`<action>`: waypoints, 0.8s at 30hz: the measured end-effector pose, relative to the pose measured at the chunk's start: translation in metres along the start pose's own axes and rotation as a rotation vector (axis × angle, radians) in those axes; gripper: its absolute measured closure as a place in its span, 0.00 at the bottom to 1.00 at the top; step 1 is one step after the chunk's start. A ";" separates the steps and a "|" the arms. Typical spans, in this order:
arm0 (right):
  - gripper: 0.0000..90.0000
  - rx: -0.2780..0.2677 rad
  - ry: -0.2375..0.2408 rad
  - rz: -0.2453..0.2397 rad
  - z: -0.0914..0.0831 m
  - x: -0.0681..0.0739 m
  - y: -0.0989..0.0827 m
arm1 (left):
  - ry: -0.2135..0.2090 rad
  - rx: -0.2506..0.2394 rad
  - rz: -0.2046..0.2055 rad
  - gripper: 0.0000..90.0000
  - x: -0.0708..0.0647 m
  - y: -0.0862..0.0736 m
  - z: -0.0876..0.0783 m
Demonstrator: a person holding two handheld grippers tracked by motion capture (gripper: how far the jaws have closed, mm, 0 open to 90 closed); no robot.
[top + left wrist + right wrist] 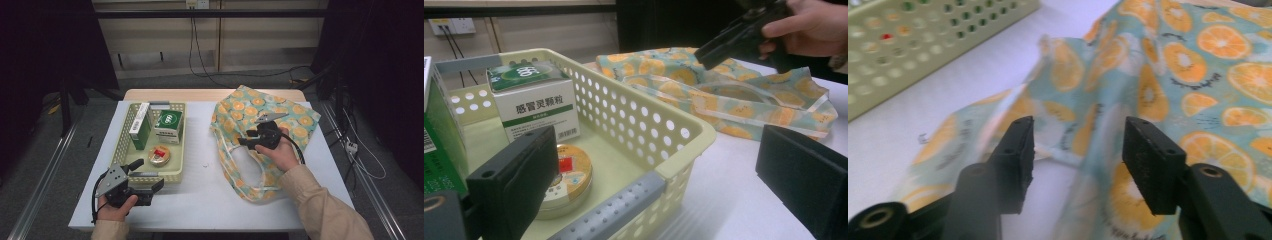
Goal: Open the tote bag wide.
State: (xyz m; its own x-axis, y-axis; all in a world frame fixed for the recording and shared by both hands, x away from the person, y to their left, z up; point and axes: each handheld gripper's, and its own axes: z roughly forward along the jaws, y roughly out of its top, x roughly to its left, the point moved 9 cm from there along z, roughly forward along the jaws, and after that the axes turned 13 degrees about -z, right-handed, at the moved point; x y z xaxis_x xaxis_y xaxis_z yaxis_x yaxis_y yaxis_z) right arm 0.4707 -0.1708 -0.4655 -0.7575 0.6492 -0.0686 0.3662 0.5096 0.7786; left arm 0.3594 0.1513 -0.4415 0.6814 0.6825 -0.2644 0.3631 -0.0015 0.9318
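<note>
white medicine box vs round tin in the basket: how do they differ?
The white medicine box is rectangular and stands upright; the round tin is flat and lies on its base. The box is white with a green top, the tin gold with a red label. The box sits farther back, the tin nearer. Both are in the basket.

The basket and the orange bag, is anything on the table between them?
Between the basket and the bag, the high view shows bare white table, apart from a tiny speck.
</note>
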 end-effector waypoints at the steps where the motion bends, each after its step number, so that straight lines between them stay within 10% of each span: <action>1: 0.51 -0.010 0.008 -0.006 -0.003 0.005 0.002 | 0.000 -0.001 0.000 0.04 -0.001 0.000 0.000; 9: 0.69 -0.007 0.144 -0.071 -0.009 0.061 0.002 | 0.000 0.001 0.001 0.04 -0.001 0.000 0.000; 16: 0.52 0.047 0.155 -0.124 0.004 0.090 -0.011 | -0.001 0.007 0.004 0.04 -0.002 -0.001 0.002; 24: 1.00 0.077 0.203 -0.133 0.012 0.098 -0.023 | 0.001 0.006 0.001 0.04 -0.001 -0.001 0.002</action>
State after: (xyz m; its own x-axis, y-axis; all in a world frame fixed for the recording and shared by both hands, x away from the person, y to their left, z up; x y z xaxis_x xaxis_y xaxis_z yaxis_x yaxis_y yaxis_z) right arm 0.3944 -0.1121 -0.4978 -0.8917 0.4512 -0.0346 0.2904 0.6293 0.7208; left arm 0.3592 0.1494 -0.4428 0.6813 0.6830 -0.2634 0.3660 -0.0063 0.9306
